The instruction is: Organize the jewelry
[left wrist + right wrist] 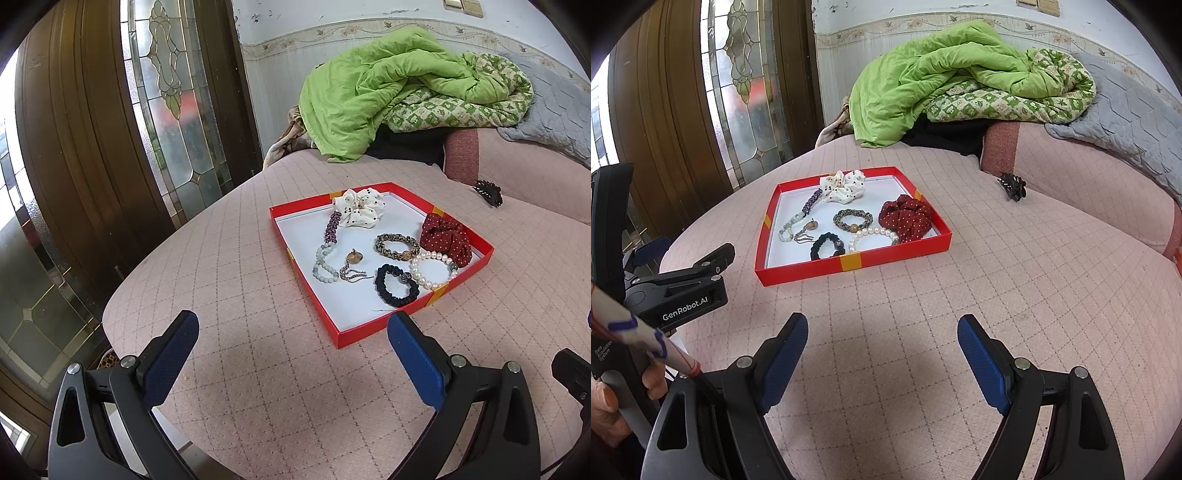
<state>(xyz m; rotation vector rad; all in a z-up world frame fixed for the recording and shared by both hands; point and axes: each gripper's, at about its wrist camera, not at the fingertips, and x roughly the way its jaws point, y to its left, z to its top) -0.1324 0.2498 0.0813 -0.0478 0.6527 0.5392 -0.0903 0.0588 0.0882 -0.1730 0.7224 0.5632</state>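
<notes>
A shallow red tray point(334, 326) point(827, 271) with a white floor sits on the pink quilted bed. Inside it lie a white dotted scrunchie point(360, 206) point(842, 188), a dark red dotted scrunchie point(447, 238) point(907, 218), a leopard-print band point(397, 246) point(853, 219), a black scrunchie point(397, 290) point(827, 245), a pearl bracelet point(434, 271) point(873, 236), a pale bead bracelet point(325, 264) point(786, 229), a purple crystal clip point(332, 227) point(811, 201) and a tasselled pendant point(352, 267) point(807, 230). A black claw clip point(489, 194) point(1012, 186) lies outside the tray on the bed. My left gripper point(291, 332) and right gripper point(882, 339) both hover open and empty in front of the tray.
A crumpled green quilt point(388, 85) point(942, 77) and a grey blanket point(554, 107) point(1126, 107) are piled at the back of the bed. A wooden door with patterned glass point(170, 96) stands on the left. A hand point(613, 398) holds the left gripper's handle.
</notes>
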